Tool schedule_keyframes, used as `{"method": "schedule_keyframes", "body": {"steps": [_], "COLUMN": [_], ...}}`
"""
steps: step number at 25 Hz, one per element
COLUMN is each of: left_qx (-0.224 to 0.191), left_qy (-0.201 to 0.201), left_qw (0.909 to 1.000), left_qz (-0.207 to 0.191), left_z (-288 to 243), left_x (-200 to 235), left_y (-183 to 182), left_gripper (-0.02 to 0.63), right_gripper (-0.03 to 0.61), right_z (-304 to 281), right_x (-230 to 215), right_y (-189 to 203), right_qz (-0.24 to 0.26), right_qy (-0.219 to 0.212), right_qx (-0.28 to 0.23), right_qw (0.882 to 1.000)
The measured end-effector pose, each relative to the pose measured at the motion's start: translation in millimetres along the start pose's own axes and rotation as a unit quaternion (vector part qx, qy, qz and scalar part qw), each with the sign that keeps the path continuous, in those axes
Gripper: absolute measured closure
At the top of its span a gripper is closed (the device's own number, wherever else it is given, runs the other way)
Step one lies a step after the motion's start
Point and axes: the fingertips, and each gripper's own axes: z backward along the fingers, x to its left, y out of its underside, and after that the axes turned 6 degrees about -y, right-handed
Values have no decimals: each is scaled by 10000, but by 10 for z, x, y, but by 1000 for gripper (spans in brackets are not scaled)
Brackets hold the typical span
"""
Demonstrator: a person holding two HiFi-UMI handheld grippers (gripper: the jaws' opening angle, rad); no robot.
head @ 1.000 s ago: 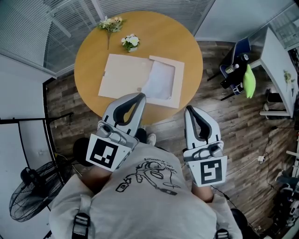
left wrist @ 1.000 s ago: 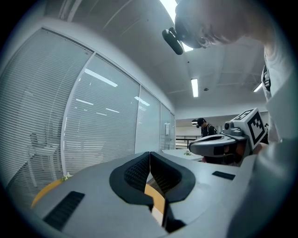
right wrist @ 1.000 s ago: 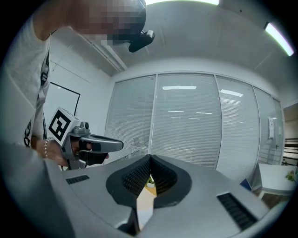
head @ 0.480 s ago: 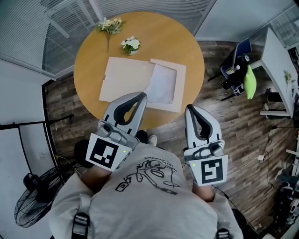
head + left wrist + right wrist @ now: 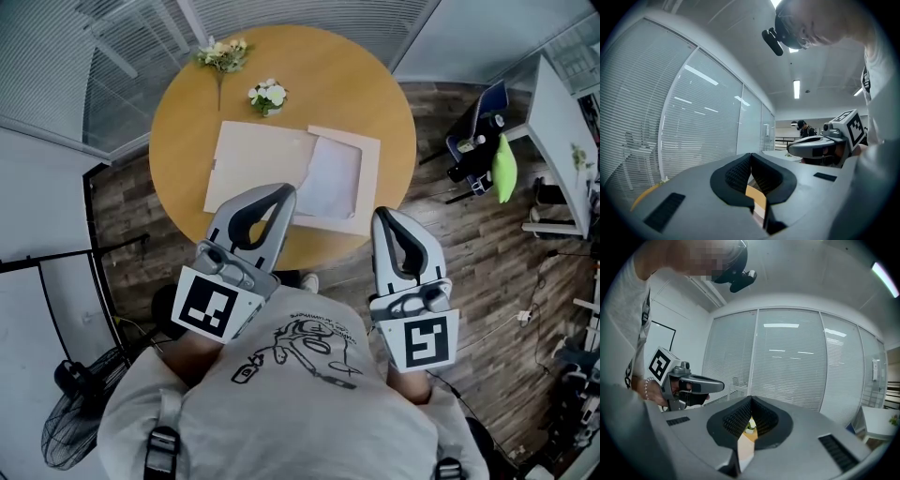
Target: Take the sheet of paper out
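Note:
A white sheet of paper (image 5: pixel 333 178) lies in an open beige folder (image 5: pixel 258 159) on the round wooden table (image 5: pixel 319 75). My left gripper (image 5: pixel 281 191) is held level just short of the table's near edge, its tip over the folder's near rim in the head view. Its jaws are shut and empty (image 5: pixel 751 154). My right gripper (image 5: pixel 381 216) is beside it to the right, off the table's near right edge, also shut with nothing in it (image 5: pixel 751 398). Neither touches the folder or the paper.
A flower sprig (image 5: pixel 223 54) and a small white flower bunch (image 5: pixel 267 95) lie at the table's far side. A floor fan (image 5: pixel 70 412) stands at the lower left, a blue chair (image 5: pixel 478 141) and a white desk (image 5: pixel 562 122) to the right. Blinds line the glass walls.
The table and folder have slid nearer and slightly right in the head view as both grippers are carried toward them. Both pairs of jaws stay shut.

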Motion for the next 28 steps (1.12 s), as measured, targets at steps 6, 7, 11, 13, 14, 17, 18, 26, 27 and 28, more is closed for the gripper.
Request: {"method": "schedule_keyframes", "body": {"steps": [6, 7, 11, 13, 14, 17, 18, 26, 27, 28], "left_qx": [7, 13, 31, 34, 46, 95, 100, 157, 183, 203], "left_qy": [-3, 6, 42, 73, 94, 158, 173, 268, 275, 273], "left_qw": [10000, 10000, 9999, 9999, 9999, 9997, 9997, 9992, 9991, 9991], "left_qz": [34, 48, 91, 107, 118, 128, 130, 256, 256, 262], "left_z": [-84, -95, -127, -147, -155, -175, -179, -230, -240, -251], "left_x": [249, 283, 444, 496, 514, 571, 590, 645, 639, 631], "left_y": [0, 3, 10, 23, 38, 92, 101, 192, 213, 235], "left_gripper": [594, 594, 594, 594, 594, 594, 594, 592, 592, 592], "right_gripper": [571, 572, 572, 571, 571, 571, 571, 571, 572, 571], "right_z": [-255, -291, -442, -502, -530, -600, -617, -655, -648, -640], "right_x": [-12, -10, 26, 35, 39, 61, 70, 85, 77, 70], "right_y": [-28, -36, -56, -48, -41, -24, -24, -4, -9, -16], "right_qz": [11, 13, 27, 23, 16, 0, -2, 10, 21, 33], "right_qy": [11, 16, 37, 58, 69, 102, 113, 181, 192, 198], "right_qx": [31, 28, 46, 53, 51, 63, 65, 131, 126, 115], "right_qw": [10000, 10000, 10000, 10000, 10000, 9999, 9999, 9997, 9997, 9997]}}
